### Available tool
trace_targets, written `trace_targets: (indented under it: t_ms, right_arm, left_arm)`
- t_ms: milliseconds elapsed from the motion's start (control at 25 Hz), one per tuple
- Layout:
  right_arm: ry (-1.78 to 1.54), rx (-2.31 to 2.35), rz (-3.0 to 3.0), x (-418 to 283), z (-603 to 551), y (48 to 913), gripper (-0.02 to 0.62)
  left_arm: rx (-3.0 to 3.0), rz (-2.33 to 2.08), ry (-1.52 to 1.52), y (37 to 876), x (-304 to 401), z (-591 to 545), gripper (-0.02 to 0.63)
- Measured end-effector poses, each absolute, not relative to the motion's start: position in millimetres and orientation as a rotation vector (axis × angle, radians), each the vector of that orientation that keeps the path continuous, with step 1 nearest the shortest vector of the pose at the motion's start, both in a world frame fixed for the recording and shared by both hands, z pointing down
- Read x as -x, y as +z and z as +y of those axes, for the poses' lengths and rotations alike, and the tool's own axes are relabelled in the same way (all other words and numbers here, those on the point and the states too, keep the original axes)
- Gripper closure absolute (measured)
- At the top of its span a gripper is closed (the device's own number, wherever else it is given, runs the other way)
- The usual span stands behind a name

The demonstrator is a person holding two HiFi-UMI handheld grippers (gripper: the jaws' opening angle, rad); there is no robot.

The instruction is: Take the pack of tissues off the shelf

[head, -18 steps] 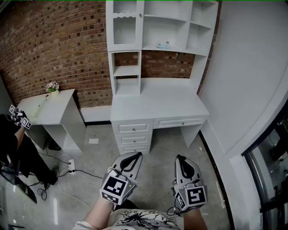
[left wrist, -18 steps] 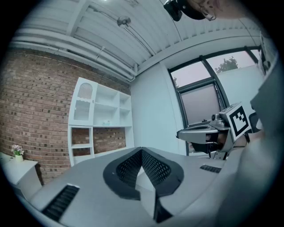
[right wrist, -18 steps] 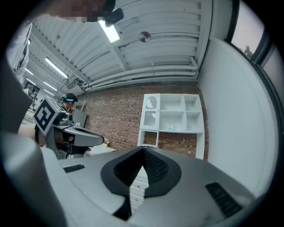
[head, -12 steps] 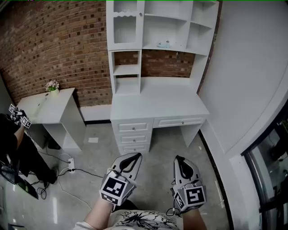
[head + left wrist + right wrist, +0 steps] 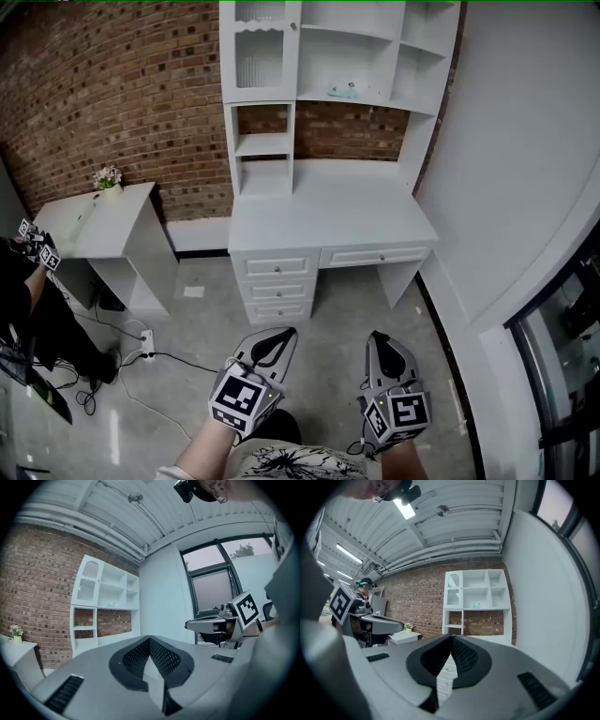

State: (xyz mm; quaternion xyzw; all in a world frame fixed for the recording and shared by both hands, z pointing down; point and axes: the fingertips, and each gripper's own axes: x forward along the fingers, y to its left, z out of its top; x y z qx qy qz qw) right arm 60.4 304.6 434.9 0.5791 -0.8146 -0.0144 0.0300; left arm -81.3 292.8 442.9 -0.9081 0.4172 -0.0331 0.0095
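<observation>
Barely anything has moved: my left gripper (image 5: 279,331) and right gripper (image 5: 377,336) stay clenched and empty, well apart from the tissues (image 5: 344,91) midway along the shelf (image 5: 394,101).

pack of tissues (image 5: 343,91): far off on the shelf (image 5: 375,99); too small to tell print or outline.
shelf, top: cut off by the head view's upper edge.
second person (image 5: 14,281): far left, mostly cut off by the edge.
left forearm (image 5: 202,455): cut off at the near edge.
</observation>
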Motion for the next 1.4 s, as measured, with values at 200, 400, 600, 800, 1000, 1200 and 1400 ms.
trace_targets:
  t_ms: [200, 400, 600, 800, 1000, 1200, 1400]
  right_arm:
    - [-0.03, -1.779, -2.5, -58.3, 276.3, 438.7, 0.595]
    - [-0.034, -1.77, -2.5, -56.0, 224.7, 444.2, 0.594]
    - [0.013, -1.792, -2.472, -58.1, 150.8, 444.4, 0.594]
    - [0.057, -1.794, -2.458, -53.9, 58.7, 438.4, 0.594]
    - [0.035, -1.806, -2.432, -47.9, -33.4, 427.4, 0.594]
    - [-0.003, -1.81, -2.423, -41.0, -110.0, 413.1, 0.595]
    - [0.001, -1.782, -2.441, -44.3, -171.3, 413.4, 0.594]
  left_arm:
    - [2.852, 1.338, -0.126, 449.7, 89.3, 262.1, 0.591]
    - [2.843, 1.346, -0.127, 457.6, 92.2, 206.6, 0.591]
    - [2.866, 1.315, -0.147, 462.0, 90.0, 134.8, 0.591]
    - [2.894, 1.29, -0.156, 457.4, 92.0, 44.0, 0.591]
    - [2.868, 1.296, -0.115, 439.8, 105.8, -51.3, 0.591]
    - [2.865, 1.303, -0.102, 426.2, 116.0, -127.3, 0.591]
    - [2.852, 1.336, -0.098, 426.5, 115.1, -182.3, 0.591]
